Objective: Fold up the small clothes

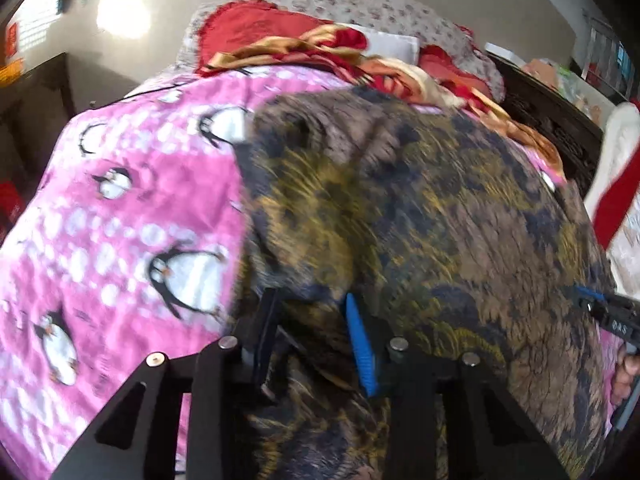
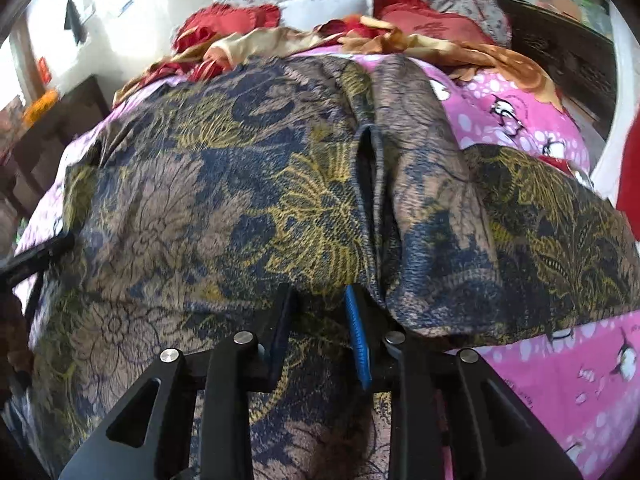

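A dark garment with a blue, brown and yellow floral print (image 1: 420,220) lies spread over a pink penguin-print bedsheet (image 1: 120,208). My left gripper (image 1: 312,300) has its fingers apart by a hand's width, with a fold of the garment's near edge between them. My right gripper (image 2: 318,298) stands the same way over the garment (image 2: 240,184), with cloth bunched between its fingers; a seam or slit (image 2: 370,152) runs away from it. The right gripper also shows at the right edge of the left wrist view (image 1: 600,308).
A crumpled red and gold blanket (image 1: 304,48) and a floral pillow (image 1: 360,4) lie at the far end of the bed. Dark wooden furniture (image 2: 560,56) stands to the right, a dark table (image 1: 36,92) to the left. A red and white cloth (image 1: 616,184) hangs at right.
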`<control>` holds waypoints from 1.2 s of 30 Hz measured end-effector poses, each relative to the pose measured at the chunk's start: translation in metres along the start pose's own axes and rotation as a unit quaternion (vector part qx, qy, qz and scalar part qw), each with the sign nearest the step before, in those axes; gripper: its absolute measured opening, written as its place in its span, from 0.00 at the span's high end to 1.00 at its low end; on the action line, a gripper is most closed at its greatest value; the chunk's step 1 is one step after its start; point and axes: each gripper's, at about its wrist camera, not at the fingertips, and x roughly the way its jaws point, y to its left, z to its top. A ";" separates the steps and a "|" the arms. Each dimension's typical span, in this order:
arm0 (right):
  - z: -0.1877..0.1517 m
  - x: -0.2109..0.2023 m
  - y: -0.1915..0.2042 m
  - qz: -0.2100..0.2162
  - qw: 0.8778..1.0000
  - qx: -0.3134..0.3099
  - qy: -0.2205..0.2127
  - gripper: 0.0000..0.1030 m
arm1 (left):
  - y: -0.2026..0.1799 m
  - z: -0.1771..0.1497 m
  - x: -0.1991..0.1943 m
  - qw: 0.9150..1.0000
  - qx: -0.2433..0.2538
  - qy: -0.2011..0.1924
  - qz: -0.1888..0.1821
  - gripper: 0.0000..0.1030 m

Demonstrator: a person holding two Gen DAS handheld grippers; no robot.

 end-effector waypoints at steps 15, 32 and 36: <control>0.063 0.036 0.020 -0.067 0.997 -0.004 -0.043 0.65 | 0.005 0.040 0.042 0.998 -0.014 0.032 0.052 0.31; 0.000 -0.035 0.058 -0.023 0.998 0.014 -0.053 0.65 | -0.069 -0.029 -0.001 0.997 0.071 0.018 0.008 0.23; -0.010 -0.088 -0.015 -0.052 0.992 0.060 -0.102 0.55 | -0.070 -0.046 -0.009 0.998 0.060 0.013 -0.023 0.04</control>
